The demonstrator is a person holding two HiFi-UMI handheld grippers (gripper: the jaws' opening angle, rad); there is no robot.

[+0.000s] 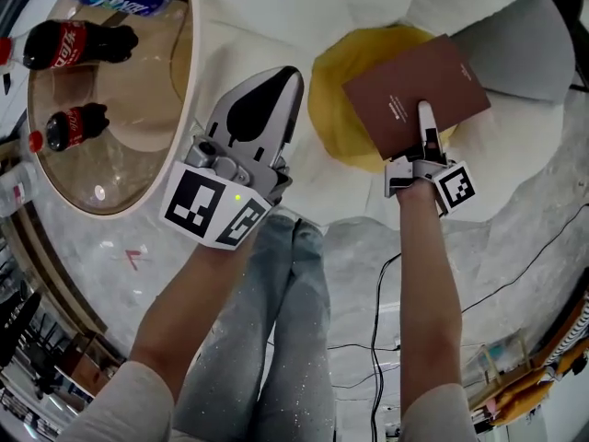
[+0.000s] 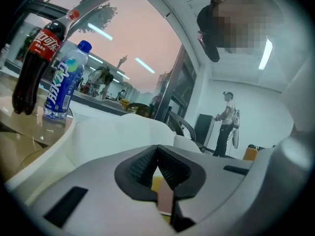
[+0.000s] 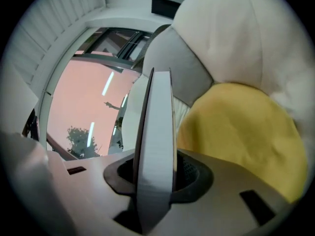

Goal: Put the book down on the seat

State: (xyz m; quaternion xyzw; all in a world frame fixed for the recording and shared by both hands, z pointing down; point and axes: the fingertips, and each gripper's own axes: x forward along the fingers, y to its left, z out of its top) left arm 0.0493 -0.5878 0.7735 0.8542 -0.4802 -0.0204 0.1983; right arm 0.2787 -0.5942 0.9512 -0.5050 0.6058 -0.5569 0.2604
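Head view first: the right gripper (image 1: 424, 113) is clamped on the near edge of the brown book (image 1: 405, 79), which sticks out straight ahead of its jaws, flat-ish, over the yellow cushion (image 1: 333, 109) on the white seat (image 1: 258, 26). I can't tell if it's actually touching the cushion. The left gripper (image 1: 283, 81) is off to that one's left, well apart from the book, with a round table (image 1: 120, 168) and cola bottles (image 1: 78, 44) further out on its left. In the left gripper view, the ribbed pads (image 2: 172, 168) meet at the tips with nothing pinched between them, and a blue-capped bottle (image 2: 61, 85) sits ahead-left. In the right gripper view, the book is edge-on, with its pale page edge (image 3: 155, 146) squeezed between the jaws, which are roughly halfway apart. The yellow cushion is just right of it.
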